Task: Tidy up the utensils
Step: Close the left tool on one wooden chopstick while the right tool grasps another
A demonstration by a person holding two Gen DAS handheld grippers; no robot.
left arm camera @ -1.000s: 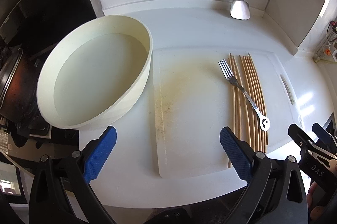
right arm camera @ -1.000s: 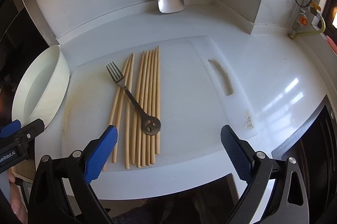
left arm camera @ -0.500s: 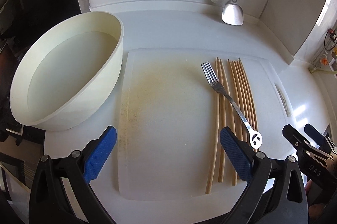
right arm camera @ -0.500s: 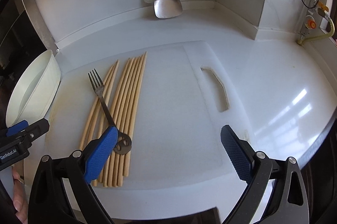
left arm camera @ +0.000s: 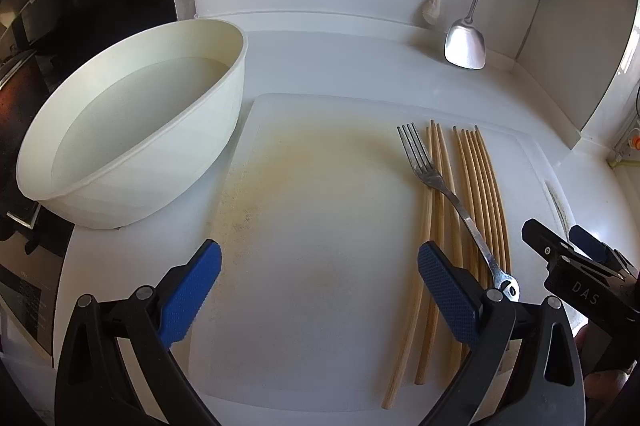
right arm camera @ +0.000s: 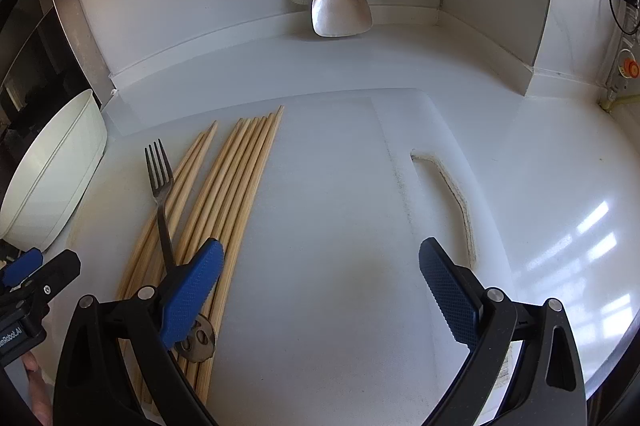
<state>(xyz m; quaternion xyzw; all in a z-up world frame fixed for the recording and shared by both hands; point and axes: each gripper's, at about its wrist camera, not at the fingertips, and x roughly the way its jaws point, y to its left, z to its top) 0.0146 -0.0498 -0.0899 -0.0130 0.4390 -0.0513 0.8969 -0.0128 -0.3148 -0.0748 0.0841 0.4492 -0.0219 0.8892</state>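
A white cutting board [left arm camera: 320, 266], stained yellowish toward its left edge, is seen on the white surface [right arm camera: 540, 185]. Pale tan chopsticks [left arm camera: 480, 177] and a silver fork [left arm camera: 424, 165] are shown beside a cream bowl [left arm camera: 132, 129]. Blue, cross-hatched pads [right arm camera: 192, 294] are carried on black jaws.

Left hand-held gripper [left arm camera: 319, 300], right hand-held gripper [right arm camera: 320, 298]: black angular frames, silver pivot screws, blue knurled fingertip pads [left arm camera: 191, 296], white lettering.
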